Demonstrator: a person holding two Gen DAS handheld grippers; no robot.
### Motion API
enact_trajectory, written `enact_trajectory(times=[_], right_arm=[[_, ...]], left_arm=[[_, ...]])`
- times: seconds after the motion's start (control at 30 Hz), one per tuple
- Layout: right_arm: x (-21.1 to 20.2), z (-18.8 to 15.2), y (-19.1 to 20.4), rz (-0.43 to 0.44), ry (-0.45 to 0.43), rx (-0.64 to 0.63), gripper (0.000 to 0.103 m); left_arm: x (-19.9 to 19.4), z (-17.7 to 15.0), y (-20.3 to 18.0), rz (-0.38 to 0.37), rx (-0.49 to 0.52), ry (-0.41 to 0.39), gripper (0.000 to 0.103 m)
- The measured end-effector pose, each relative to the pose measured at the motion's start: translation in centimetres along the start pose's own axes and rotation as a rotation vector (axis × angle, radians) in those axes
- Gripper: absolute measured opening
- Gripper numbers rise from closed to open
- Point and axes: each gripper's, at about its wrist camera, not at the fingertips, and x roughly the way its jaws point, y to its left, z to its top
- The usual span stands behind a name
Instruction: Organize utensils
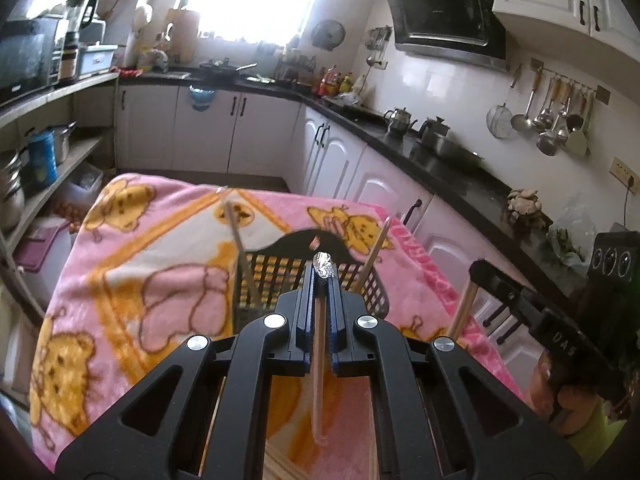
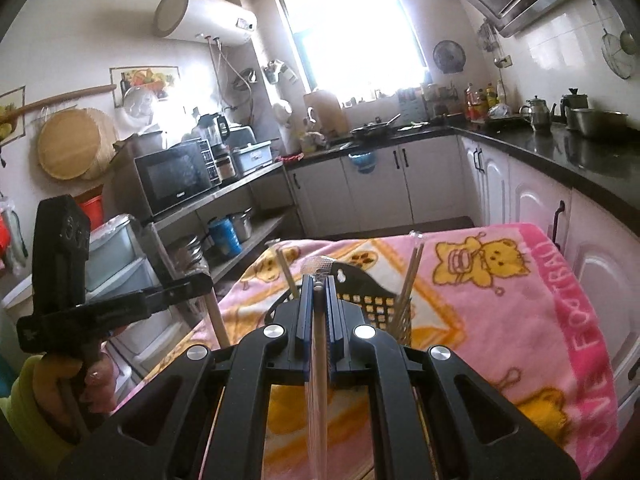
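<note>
your left gripper pinches 1 chopstick; your right gripper pinches another chopstick, above the black basket.

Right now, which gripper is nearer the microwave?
Left. The left gripper is on the microwave's side of the blanket. The right gripper is farther over, toward the dark counter on the opposite side.

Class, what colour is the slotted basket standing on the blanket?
Black; the basket shows best in the left wrist view.
</note>
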Motion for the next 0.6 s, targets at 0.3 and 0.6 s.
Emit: enact_trajectory(times=[0.3,0.6], right_arm=[[-0.3,2.2,-1.0,-0.034,-0.061,-0.006,0.006],[0.0,4.3,-2.0,-0.066,-0.092,-0.005,0.006]], left_arm=[[0.5,2.8,-2.1,-0.017,0.038,-0.06,0.001],[1.7,4.6,-3.2,-0.013,0.067,-0.095,0.001]])
